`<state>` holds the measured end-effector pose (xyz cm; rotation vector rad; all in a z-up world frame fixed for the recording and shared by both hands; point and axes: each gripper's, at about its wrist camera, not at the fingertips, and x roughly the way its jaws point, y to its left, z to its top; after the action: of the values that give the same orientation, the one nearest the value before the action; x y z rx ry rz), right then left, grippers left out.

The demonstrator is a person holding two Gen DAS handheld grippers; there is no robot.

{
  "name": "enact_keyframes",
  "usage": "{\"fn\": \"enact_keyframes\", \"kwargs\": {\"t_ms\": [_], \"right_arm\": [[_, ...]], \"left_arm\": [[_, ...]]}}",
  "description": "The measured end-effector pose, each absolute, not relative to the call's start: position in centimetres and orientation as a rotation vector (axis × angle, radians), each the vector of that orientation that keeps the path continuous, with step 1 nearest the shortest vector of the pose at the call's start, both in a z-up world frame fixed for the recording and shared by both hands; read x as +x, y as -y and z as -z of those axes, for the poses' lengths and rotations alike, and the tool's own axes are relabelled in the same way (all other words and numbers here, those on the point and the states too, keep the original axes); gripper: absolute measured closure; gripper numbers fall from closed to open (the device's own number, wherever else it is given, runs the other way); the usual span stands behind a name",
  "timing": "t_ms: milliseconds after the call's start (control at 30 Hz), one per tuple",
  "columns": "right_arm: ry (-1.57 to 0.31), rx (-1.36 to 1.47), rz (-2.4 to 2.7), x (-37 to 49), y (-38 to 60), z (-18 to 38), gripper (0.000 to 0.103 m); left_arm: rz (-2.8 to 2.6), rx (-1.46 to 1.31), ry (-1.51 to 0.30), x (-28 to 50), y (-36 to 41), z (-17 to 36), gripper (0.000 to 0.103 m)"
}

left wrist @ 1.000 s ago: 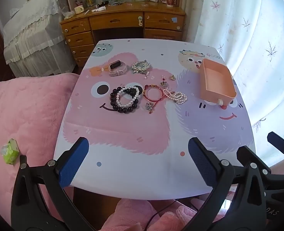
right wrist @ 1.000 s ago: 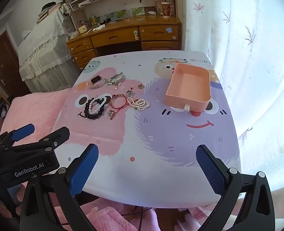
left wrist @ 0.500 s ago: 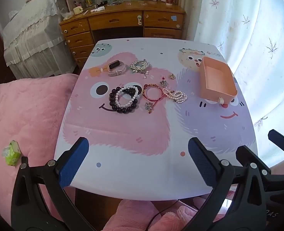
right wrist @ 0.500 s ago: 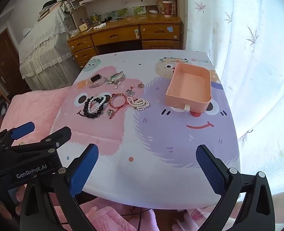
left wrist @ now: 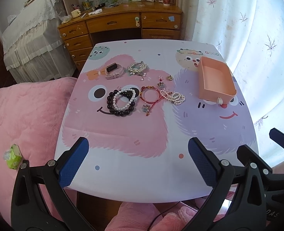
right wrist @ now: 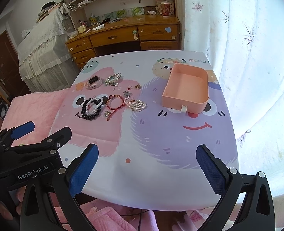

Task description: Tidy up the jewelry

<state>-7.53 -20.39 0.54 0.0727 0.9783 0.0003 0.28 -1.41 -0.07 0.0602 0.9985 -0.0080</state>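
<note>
Both grippers hung over the near edge of the table (left wrist: pixel 122 173), side by side, each with its jaws spread wide and nothing between them. The left gripper (left wrist: pixel 138 161) sat to the left of the right gripper (right wrist: pixel 146 163), whose black frame showed at the right border of the left wrist view.

Well ahead of both, the jewelry lay in a loose cluster on the cartoon-printed tabletop. Straight ahead of the left gripper a black bead bracelet (left wrist: pixel 120 111) lay with a white pearl bracelet (left wrist: pixel 122 100) resting on top of it. Just to the right of those was a red bangle (left wrist: pixel 150 95), touching a coiled pearl strand (left wrist: pixel 177 98) further right. Beyond them, farther from the grippers, a pink-strapped watch (left wrist: pixel 113 70) lay beside a silver leaf brooch (left wrist: pixel 137 68), with a few tiny pieces scattered near, too small to tell apart.

A peach tray (right wrist: pixel 186 105) stood ahead of the right gripper, to the right of the cluster and apart from it, its inside bare
</note>
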Motion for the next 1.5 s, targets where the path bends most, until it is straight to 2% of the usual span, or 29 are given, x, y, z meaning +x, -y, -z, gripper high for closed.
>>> {"fn": "enact_keyframes", "kwargs": {"t_ms": [1133, 1500], "right_arm": [[-0.925, 0.083, 0.007, -6.2, 21.1, -1.4, 0.000], [-0.882, 0.016, -0.073, -3.6, 18.2, 0.1, 0.000]], "left_arm": [[0.009, 0.109, -0.921, 1.1, 2.6, -1.5, 0.000], [0.029, 0.119, -0.935, 2.4, 0.4, -0.7, 0.000]]}}
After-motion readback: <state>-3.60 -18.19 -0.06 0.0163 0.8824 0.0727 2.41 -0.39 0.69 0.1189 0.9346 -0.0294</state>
